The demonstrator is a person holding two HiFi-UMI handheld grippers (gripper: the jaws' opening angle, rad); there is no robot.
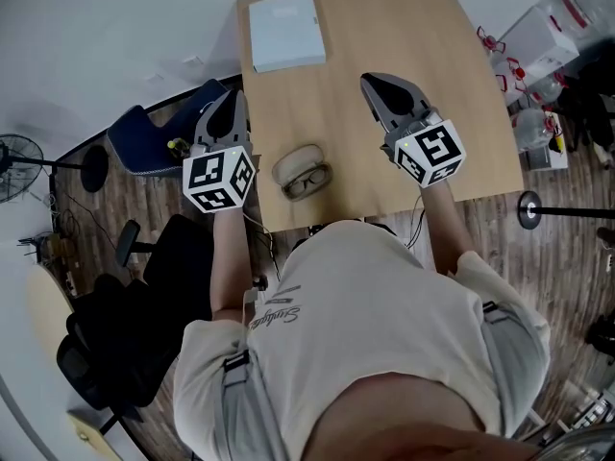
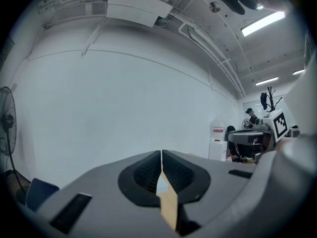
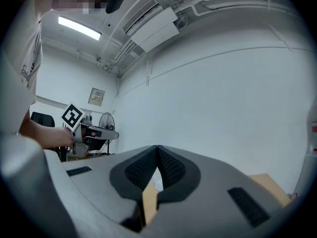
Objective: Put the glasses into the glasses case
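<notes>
- Your glasses (image 1: 309, 181) lie near the surface's (image 1: 404, 36) near edge, touching the beige glasses case (image 1: 293, 160). They are too small to tell whether they sit inside it.
- Your left gripper (image 1: 232, 102), left of the case, has its fingers pressed together on nothing.
- Your right gripper (image 1: 373, 83), right of the case, is likewise closed and empty.
- A white box (image 1: 286, 32) sits at the far edge.

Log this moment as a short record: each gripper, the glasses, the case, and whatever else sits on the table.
left gripper: jaws shut, nothing between them; at the table's left edge
right gripper: jaws shut, nothing between them; over the table, right of the case
glasses case: beige, near the table's near edge, between the grippers
glasses: against the case's near side; in it or beside it, cannot tell
table: light wood
white box: far left part of the table
</notes>
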